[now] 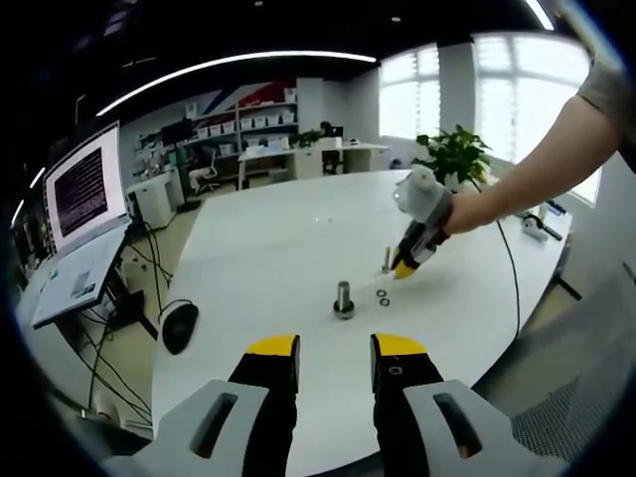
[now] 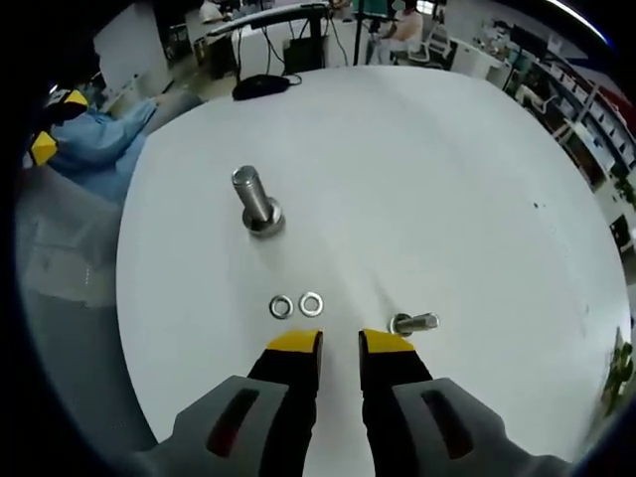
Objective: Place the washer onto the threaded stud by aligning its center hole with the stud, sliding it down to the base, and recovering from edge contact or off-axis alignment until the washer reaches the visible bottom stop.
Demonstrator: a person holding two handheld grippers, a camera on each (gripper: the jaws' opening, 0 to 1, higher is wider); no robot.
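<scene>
I am viewing two washers [image 2: 296, 305] lying flat, side by side and just apart, on the white tabletop [image 2: 447, 179]; in the right gripper view they are sitting just beyond my right tool [image 2: 339, 343]. In the left gripper view the same washers [image 1: 383, 296] are appearing as small rings near the middle of the tabletop [image 1: 258, 248]. The threaded stud [image 2: 255, 202] is standing upright on its wide base, farther off and to the left of the washers, with no washer on it. In the left gripper view the stud [image 1: 344, 299] is standing just left of the washers. A second, smaller bolt [image 2: 412, 323] is lying on its side just right of my right tool's tips.

My right tool is holding its jaws slightly apart, with nothing between them. My left tool [image 1: 334, 348] is hovering at the near edge of the tabletop, its jaws parted a little and gripping nothing. In the left gripper view I am seeing the right tool [image 1: 405, 264] reaching in from the right, tips down near the small bolt [image 1: 387, 260].

A black computer mouse [image 1: 180, 325] is resting at the left edge, beside a lit monitor [image 1: 87, 185].
</scene>
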